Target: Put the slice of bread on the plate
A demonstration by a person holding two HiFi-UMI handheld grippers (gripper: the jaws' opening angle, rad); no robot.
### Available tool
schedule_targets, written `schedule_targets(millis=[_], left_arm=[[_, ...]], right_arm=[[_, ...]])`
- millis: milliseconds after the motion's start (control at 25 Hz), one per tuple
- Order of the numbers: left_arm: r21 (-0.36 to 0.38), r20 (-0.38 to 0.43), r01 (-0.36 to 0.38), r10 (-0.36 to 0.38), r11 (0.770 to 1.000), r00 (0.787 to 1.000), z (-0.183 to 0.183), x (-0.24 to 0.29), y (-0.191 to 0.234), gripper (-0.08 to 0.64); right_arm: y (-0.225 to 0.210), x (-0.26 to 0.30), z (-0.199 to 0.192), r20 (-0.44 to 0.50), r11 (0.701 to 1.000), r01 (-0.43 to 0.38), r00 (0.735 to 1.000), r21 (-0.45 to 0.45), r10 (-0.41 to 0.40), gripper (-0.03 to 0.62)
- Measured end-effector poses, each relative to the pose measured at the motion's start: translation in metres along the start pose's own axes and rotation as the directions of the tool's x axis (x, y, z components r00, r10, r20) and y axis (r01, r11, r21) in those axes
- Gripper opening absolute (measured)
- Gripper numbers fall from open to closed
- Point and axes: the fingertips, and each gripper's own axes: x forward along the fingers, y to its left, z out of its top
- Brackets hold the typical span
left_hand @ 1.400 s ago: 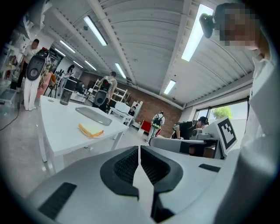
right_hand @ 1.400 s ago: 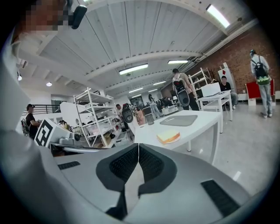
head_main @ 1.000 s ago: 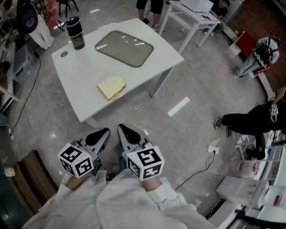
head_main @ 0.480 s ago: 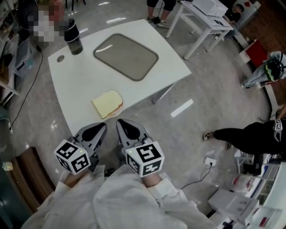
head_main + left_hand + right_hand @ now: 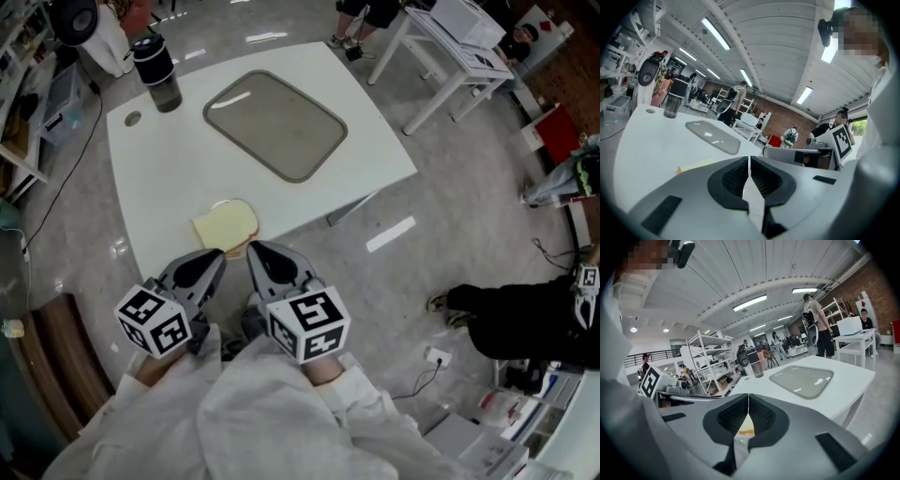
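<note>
Bread slice (image 5: 226,226) lies flat at the near edge of the white table (image 5: 159,178), well apart from the grey plate (image 5: 276,124), which sits empty toward the far side. By my reckoning I am at the approach, with the pick-up not yet begun. My left gripper (image 5: 208,265) and right gripper (image 5: 262,258) hang side by side just short of the table edge, tips pointing at the slice, the right one nearer to it. In both gripper views the jaws stand with their tips together and nothing between them, so each is closed and empty, and I see no contact with bread or table. Through the gap below the right jaws there is a pale yellow patch with a brown rim, which I take to be the slice, though the opening is too narrow to be sure. The next move, I judge, calls for parting one pair of jaws, coming in low over the table edge and closing gently on the slice's near rim, since bread is soft and may sag or tear. Then comes a level carry to the plate. A dark tumbler (image 5: 157,70) stands at the far left corner, off that path.
</note>
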Motion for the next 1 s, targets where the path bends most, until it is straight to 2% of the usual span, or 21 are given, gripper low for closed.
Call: schedule_targets(millis=[320, 520, 1000], left_arm=[[0.005, 0.006, -0.03, 0.03, 1.0, 1.0, 0.01, 0.0, 0.01, 0.021], [-0.002, -0.005, -0.037, 0.037, 0.999, 0.999, 0.007, 0.001, 0.006, 0.021], [-0.008, -0.048, -0.028, 0.028, 1.0, 0.998, 0.006, -0.005, 0.02, 0.021]], right_arm=[[-0.003, 0.012, 0.007, -0.002, 1.0, -0.022, 1.0, 0.001, 0.022, 0.015], [-0.006, 0.009, 0.008, 0.002, 0.999, -0.029, 1.0, 0.033, 0.029, 0.015], [-0.01, 0.018, 0.004, -0.006, 0.997, 0.013, 1.0, 0.081, -0.013, 0.015]])
